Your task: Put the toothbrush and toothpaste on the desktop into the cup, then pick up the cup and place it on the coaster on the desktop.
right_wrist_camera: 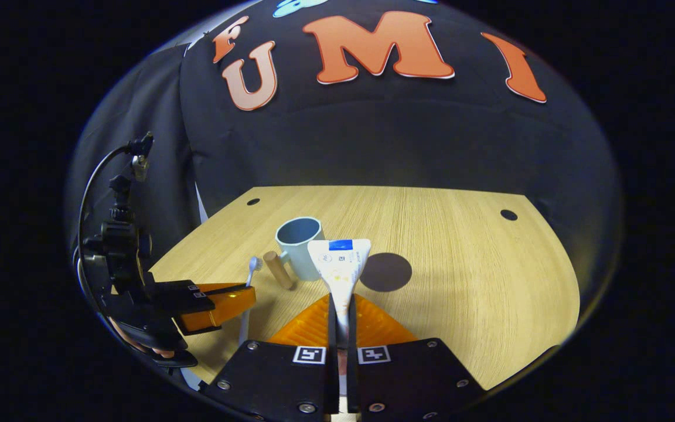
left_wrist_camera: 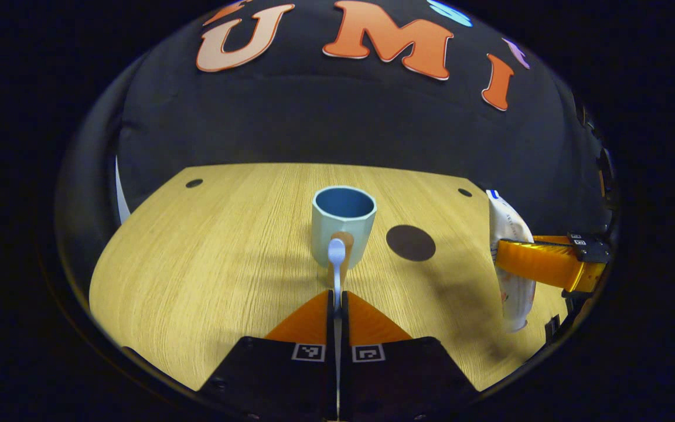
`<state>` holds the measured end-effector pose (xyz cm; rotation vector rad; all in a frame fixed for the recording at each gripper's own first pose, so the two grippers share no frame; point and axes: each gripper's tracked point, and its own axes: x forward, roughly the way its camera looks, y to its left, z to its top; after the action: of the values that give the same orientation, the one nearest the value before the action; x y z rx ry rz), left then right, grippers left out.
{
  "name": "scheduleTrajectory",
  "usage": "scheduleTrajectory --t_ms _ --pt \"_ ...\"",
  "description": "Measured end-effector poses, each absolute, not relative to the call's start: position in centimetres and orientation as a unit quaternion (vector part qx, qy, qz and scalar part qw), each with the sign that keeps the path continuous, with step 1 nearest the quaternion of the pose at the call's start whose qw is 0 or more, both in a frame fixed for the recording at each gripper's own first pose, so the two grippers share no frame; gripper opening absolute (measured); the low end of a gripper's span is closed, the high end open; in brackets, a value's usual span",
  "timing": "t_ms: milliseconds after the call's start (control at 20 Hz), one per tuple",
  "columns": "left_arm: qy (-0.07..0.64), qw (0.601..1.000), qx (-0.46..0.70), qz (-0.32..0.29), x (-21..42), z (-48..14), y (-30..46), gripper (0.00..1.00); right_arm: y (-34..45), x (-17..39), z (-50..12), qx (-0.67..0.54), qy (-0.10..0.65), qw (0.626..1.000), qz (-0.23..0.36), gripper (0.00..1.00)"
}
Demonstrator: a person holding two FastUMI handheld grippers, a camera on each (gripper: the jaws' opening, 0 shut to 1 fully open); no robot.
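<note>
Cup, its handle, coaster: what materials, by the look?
Cup: likely glazed ceramic, smooth pale-blue faceted wall. Handle: looks like wood, a tan matte peg. Coaster: dark, flat, matte disc; felt, leather or rubber, can't tell.

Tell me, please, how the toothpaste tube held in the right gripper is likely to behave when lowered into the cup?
The toothpaste tube is pinched near its narrow end by the right gripper, flat crimped end upward, so it probably flexes. It looks light. The cup is open and upright; the tube would likely lean on the rim.
</note>
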<state>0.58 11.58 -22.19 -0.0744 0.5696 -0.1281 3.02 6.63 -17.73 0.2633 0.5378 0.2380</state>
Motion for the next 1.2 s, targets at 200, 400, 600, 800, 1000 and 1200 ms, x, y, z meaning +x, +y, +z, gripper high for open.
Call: scheduleTrajectory --t_ms 200,400,600,800,1000,1200 --pt "0.187 0.981 -0.010 -0.053 1.5 -19.5 12.8 0.02 6.0 4.0 -15.7 0.132 0.221 0.960 0.107 0.06" --pt "0.109 0.993 0.004 -0.038 1.8 -18.0 14.0 0.02 5.1 5.8 -11.5 0.120 0.157 0.976 0.089 0.05" --pt "0.048 0.999 0.005 -0.021 3.5 -15.7 15.6 0.02 5.1 6.8 -7.9 0.111 0.104 0.985 0.083 0.05" --pt "-0.003 1.000 -0.002 -0.014 5.8 -12.2 16.0 0.02 4.6 7.7 -6.6 0.100 0.070 0.990 0.072 0.05" --pt "-0.043 0.999 -0.014 -0.018 8.4 -9.2 16.5 0.02 4.0 8.6 -5.9 0.098 0.043 0.992 0.063 0.05" --pt "-0.059 0.998 -0.022 -0.021 10.0 -9.0 16.4 0.02 3.2 9.4 -5.5 0.098 0.020 0.993 0.057 0.05"
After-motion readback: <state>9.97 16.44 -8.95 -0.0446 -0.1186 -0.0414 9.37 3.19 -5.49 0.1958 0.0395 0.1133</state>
